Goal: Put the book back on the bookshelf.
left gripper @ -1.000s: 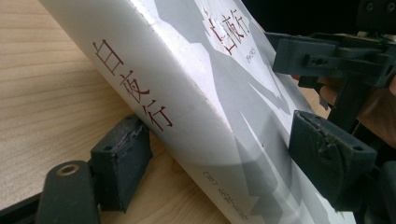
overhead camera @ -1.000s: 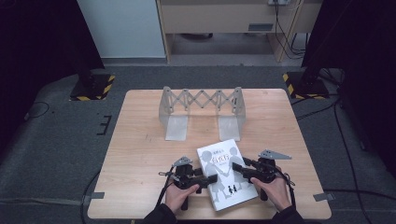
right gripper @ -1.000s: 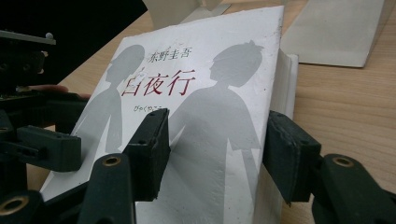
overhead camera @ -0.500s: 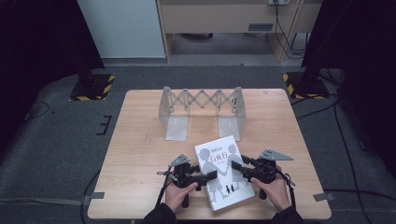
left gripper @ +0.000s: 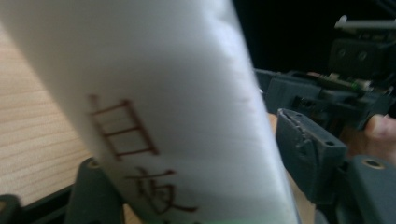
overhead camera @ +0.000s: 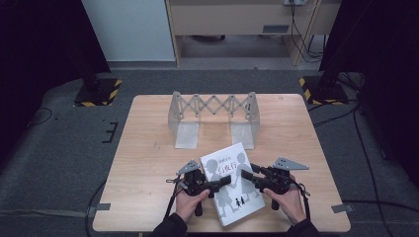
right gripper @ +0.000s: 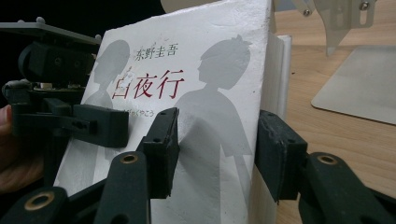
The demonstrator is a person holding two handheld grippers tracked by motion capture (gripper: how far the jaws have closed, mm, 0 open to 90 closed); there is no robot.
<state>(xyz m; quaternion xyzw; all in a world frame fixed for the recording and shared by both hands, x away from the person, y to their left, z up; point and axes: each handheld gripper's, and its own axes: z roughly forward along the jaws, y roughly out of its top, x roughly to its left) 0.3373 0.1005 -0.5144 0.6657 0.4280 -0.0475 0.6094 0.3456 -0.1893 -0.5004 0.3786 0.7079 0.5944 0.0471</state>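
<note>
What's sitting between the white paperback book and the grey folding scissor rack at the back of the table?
Nothing: in the high view, only bare wooden table separates the white paperback book from the grey folding scissor rack and its two flat foot plates.

- Bare tabletop (overhead camera: pixel 148 163) lies open left and right of the book (overhead camera: pixel 232 190).
- The folding rack (overhead camera: pixel 212 116) blocks the far middle, well apart from both hands.
</note>
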